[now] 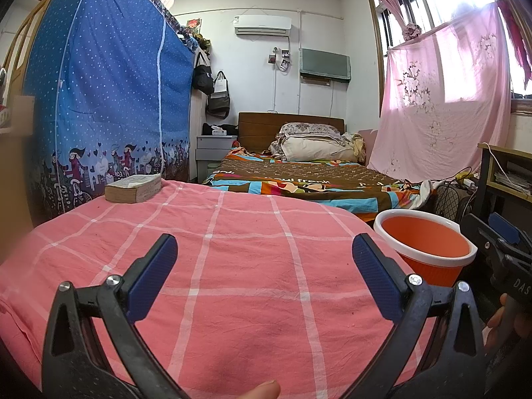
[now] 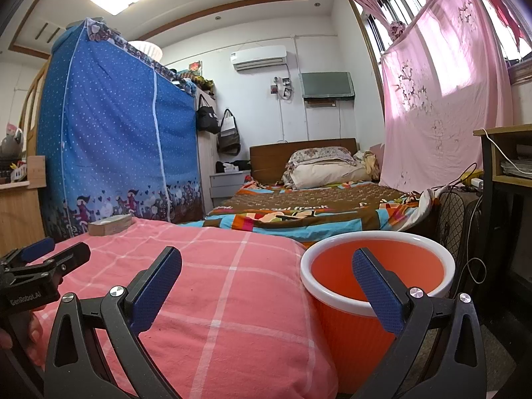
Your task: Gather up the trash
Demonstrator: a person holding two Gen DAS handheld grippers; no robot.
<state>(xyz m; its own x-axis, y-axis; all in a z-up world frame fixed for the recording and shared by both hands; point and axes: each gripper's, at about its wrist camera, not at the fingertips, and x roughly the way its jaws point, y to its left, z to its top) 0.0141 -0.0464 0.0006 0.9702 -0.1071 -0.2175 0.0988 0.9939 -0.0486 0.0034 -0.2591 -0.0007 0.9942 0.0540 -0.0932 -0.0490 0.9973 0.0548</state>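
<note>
An orange trash bin with a white rim (image 1: pixel 426 245) stands at the right of a table covered by a pink checked cloth (image 1: pixel 232 266); the bin also shows in the right wrist view (image 2: pixel 377 276), close in front. My left gripper (image 1: pixel 264 252) is open and empty above the cloth. My right gripper (image 2: pixel 266 266) is open and empty, with its right finger over the bin's mouth and its left finger over the cloth (image 2: pixel 216 299). The bin's inside looks empty from here. No loose trash shows on the cloth.
A thick worn book (image 1: pixel 133 188) lies at the cloth's far left corner. A blue fabric wardrobe (image 1: pixel 106 99) stands left. A bed (image 1: pixel 299 176) lies behind. A fan (image 2: pixel 455 219) and a desk (image 2: pixel 505 173) with cables stand right.
</note>
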